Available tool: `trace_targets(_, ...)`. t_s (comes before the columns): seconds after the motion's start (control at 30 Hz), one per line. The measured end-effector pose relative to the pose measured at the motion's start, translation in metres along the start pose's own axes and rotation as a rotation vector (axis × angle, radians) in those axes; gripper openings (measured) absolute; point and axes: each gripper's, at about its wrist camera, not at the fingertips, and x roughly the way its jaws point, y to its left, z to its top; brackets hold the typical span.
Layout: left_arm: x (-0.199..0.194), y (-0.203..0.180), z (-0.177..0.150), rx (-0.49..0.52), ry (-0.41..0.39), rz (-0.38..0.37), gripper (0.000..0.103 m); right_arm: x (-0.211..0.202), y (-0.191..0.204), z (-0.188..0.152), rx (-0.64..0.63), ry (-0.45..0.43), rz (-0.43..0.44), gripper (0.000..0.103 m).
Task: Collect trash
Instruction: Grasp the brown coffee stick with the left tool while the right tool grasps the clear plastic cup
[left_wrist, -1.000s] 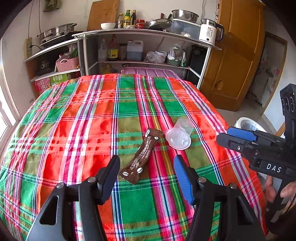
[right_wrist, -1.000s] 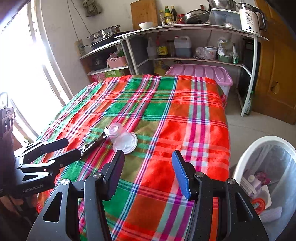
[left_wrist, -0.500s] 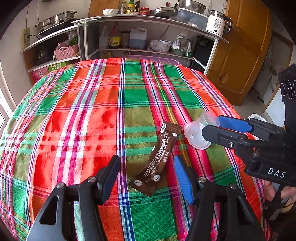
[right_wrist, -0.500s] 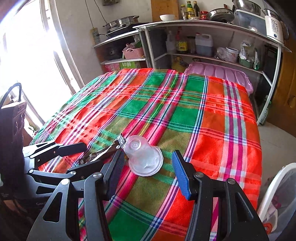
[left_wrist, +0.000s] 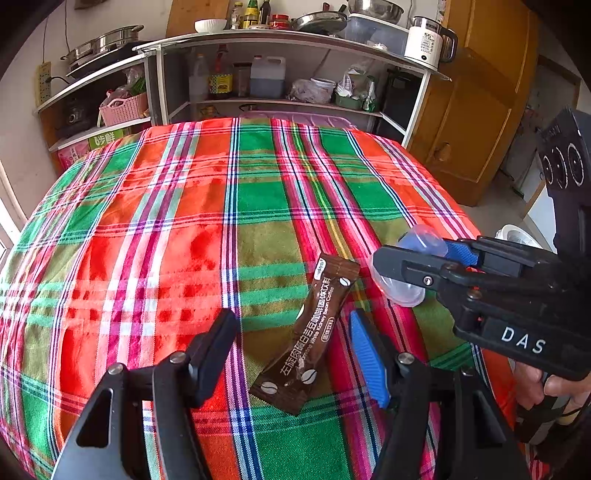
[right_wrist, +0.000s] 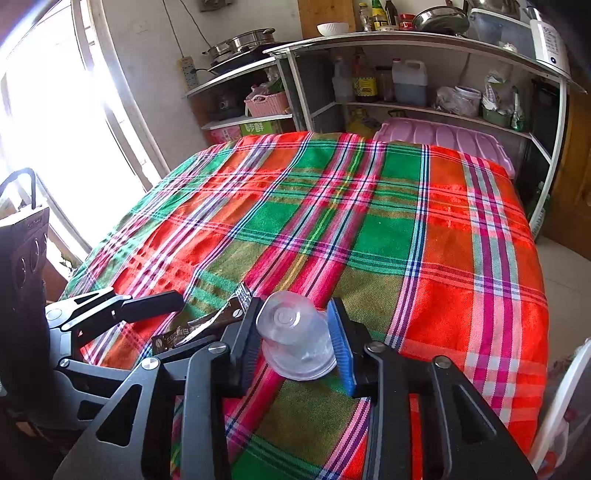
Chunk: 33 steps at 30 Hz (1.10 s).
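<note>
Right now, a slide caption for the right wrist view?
Right gripper closing around upside-down clear plastic cup on plaid tablecloth.

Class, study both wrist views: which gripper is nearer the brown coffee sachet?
Left. The left gripper straddles the coffee sachet, jaws open on either side of it. The right gripper is beside it, jaws closing around the clear plastic cup.

Plaid tablecloth (left_wrist: 258, 206); shelf unit (left_wrist: 295, 40) behind, white kettle (left_wrist: 424, 46) on top, pink basket (left_wrist: 123, 107) inside.

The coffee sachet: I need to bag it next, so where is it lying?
The coffee sachet lies flat on the plaid tablecloth between the left claw's open fingers, just left of the clear plastic cup.
</note>
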Motion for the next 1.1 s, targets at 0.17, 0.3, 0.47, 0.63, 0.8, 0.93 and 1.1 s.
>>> trace_targets(0.17, 0.0, -0.004, 0.0, 0.018, 0.001, 0.02, 0.056, -0.005, -0.002, 0.0, 0.009, -0.021, 0.005, 0.032)
trace_targets(0.3, -0.002, 0.0, -0.001, -0.003, -0.006, 0.014, 0.031, -0.01, -0.005, -0.001, 0.019, -0.032, 0.006, 0.032)
trace_targets(0.47, -0.004, 0.002, -0.003, -0.018, -0.009, 0.004, 0.021, -0.015, -0.008, -0.003, 0.037, -0.043, 0.006, 0.032)
trace_targets(0.63, -0.007, 0.0, -0.005, -0.014, -0.017, 0.011, 0.02, -0.018, -0.011, -0.004, 0.051, -0.054, 0.002, 0.032)
trace_targets(0.8, -0.015, -0.006, -0.004, 0.001, -0.032, 0.007, 0.02, -0.026, -0.013, -0.006, 0.065, -0.075, -0.001, 0.032)
trace_targets(0.93, -0.024, -0.012, -0.005, 0.006, -0.049, 0.003, 0.02, -0.038, -0.017, -0.01, 0.082, -0.096, -0.003, 0.032)
trace_targets(1.1, -0.039, -0.03, -0.005, 0.031, -0.074, -0.009, 0.02, -0.063, -0.021, -0.016, 0.099, -0.134, -0.016, 0.032)
